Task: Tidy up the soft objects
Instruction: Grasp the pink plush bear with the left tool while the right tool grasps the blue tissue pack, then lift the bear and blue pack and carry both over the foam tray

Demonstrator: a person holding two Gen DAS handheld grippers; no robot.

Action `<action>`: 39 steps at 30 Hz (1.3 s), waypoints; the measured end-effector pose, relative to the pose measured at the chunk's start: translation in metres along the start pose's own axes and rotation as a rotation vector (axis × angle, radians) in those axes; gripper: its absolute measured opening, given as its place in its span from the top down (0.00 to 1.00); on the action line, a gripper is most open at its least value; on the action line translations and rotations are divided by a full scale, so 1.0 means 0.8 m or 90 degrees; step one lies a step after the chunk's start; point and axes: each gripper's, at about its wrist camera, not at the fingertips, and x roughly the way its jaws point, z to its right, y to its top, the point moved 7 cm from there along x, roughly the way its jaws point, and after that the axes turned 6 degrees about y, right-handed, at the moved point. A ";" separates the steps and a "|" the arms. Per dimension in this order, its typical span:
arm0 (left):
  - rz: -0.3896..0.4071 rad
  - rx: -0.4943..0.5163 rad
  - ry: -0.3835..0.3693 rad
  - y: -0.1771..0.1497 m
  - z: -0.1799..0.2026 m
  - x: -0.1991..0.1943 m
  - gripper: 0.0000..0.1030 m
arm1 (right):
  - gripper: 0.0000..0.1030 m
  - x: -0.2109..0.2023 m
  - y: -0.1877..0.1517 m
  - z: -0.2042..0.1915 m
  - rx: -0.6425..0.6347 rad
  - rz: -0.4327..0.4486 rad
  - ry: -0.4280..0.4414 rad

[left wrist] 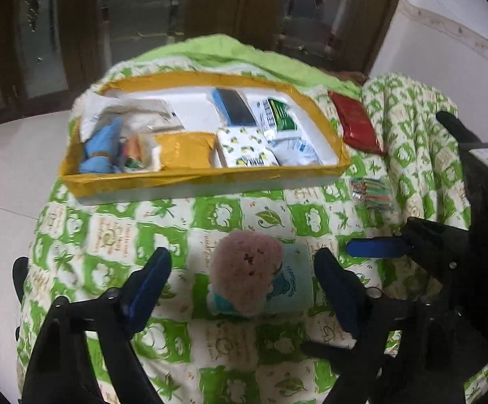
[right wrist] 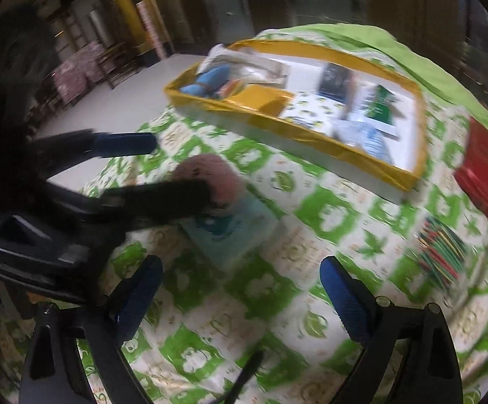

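the left gripper (left wrist: 244,282) stands with its jaws wide, one finger on each side of a pink pom-pom toy (left wrist: 247,272) that lies on a pale blue pouch (left wrist: 291,282); the pads are not pressing on it, so nothing is held, and this looks like the line-up for a pick. in the right wrist view that gripper comes in from nine o'clock, with one finger crossing in front of the toy. the right gripper (right wrist: 240,299) is also spread wide and empty, over bare quilt (right wrist: 260,289), with the pouch just past its fingertips at about eleven o'clock; i judge it is waiting nearby to help or to take the pouch. the toy and pouch sit in the middle of the green and white quilt, well apart from the yellow-edged tray (left wrist: 203,176) at twelve o'clock in the left view. the tray already holds sorted things, so it is probably where the soft pair should go: one blue cloth bundle (left wrist: 100,148) at its nine o'clock end, one yellow packet (left wrist: 185,151), one white pack with yellow print (left wrist: 245,149), one dark blue-edged pack (left wrist: 235,106) and some white and green wrappers too blurred to count. outside the tray lie one red packet (left wrist: 358,126) at two o'clock and one bunch of coloured sticks (left wrist: 371,192) below it. two grippers, one toy, one pouch, one tray.
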 end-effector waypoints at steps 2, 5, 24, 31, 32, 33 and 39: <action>-0.016 0.002 -0.004 -0.001 0.002 0.010 0.30 | 0.06 0.002 0.003 -0.002 -0.007 0.006 0.003; -0.028 0.007 -0.010 -0.005 0.005 0.020 0.38 | 0.06 0.011 0.012 -0.001 -0.020 0.013 0.005; -0.023 -0.037 -0.003 -0.027 -0.025 0.017 0.57 | 0.35 0.057 0.009 -0.010 -0.086 -0.040 -0.031; -0.025 -0.094 0.006 -0.051 -0.054 0.008 0.57 | 0.59 0.053 0.010 -0.003 -0.054 -0.035 -0.026; -0.025 -0.100 0.009 -0.055 -0.057 0.005 0.57 | 0.60 0.051 0.009 -0.002 -0.051 -0.036 -0.024; -0.026 -0.104 0.012 -0.059 -0.059 0.004 0.57 | 0.62 0.050 0.008 -0.003 -0.049 -0.036 -0.022; -0.028 -0.134 0.022 -0.074 -0.067 -0.005 0.57 | 0.54 0.045 0.006 -0.007 -0.053 -0.032 -0.015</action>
